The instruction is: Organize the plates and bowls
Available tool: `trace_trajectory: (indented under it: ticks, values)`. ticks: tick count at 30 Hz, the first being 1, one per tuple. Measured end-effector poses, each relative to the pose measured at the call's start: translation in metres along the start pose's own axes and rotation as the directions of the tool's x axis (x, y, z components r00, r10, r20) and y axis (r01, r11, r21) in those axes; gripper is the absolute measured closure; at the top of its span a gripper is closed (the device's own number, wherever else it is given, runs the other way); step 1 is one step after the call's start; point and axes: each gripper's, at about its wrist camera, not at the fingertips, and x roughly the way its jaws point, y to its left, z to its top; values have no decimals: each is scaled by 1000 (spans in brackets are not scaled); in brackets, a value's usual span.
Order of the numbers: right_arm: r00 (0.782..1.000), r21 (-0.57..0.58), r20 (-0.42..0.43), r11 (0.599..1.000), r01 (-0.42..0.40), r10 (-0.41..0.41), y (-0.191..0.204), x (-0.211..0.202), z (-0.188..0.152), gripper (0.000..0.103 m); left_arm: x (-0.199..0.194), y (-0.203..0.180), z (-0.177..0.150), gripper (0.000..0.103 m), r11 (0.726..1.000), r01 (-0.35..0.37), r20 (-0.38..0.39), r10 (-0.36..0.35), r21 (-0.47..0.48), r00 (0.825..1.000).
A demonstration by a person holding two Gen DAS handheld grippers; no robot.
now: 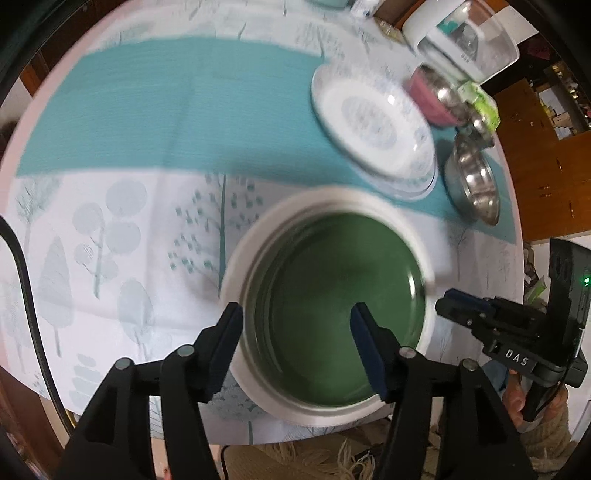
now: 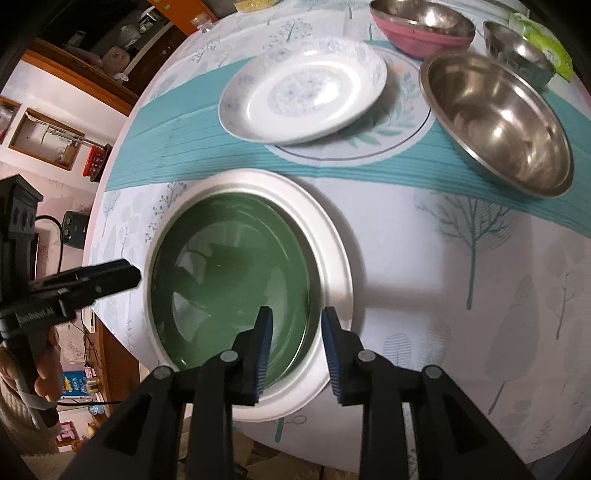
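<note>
A green plate (image 1: 332,277) (image 2: 229,266) lies inside a wider white plate (image 1: 328,197) (image 2: 334,258) near the table's front edge. My left gripper (image 1: 297,332) is open above the pair, one finger outside the white rim and the other over the green surface, touching neither. It also shows at the left of the right wrist view as the left gripper (image 2: 110,277). My right gripper (image 2: 297,328) is open over the opposite rim, with both plates' edges below the gap and the pads apart from them. The left wrist view shows that right gripper (image 1: 454,302) at its right edge.
Further back, a white floral plate (image 1: 373,125) (image 2: 303,92) rests tilted on a flat leaf-patterned plate (image 2: 406,125). Beside them are a large steel bowl (image 2: 495,122) (image 1: 472,184), a pink bowl (image 2: 421,29) (image 1: 432,96), a small steel bowl (image 2: 517,51) and a clear container (image 1: 465,40).
</note>
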Motion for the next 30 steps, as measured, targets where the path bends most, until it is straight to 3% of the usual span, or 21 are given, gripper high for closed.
trace_trajectory:
  ticks: [7, 15, 26, 30]
  values:
    - [998, -29, 59, 1000, 8, -7, 0, -30, 14, 76, -56, -18, 22, 29, 991, -96, 185, 77, 94, 980]
    - [988, -54, 150, 997, 53, -45, -3, -70, 49, 76, -100, -42, 70, 21, 980, -131, 318, 79, 148, 945]
    - [962, -11, 260, 996, 89, -83, -15, -118, 124, 75, -115, -57, 136, 20, 980, -117, 397, 43, 163, 917]
    - [966, -2, 243, 996, 86, -83, -20, -108, 151, 75, -96, -56, 163, 20, 980, -108, 377, 39, 165, 925]
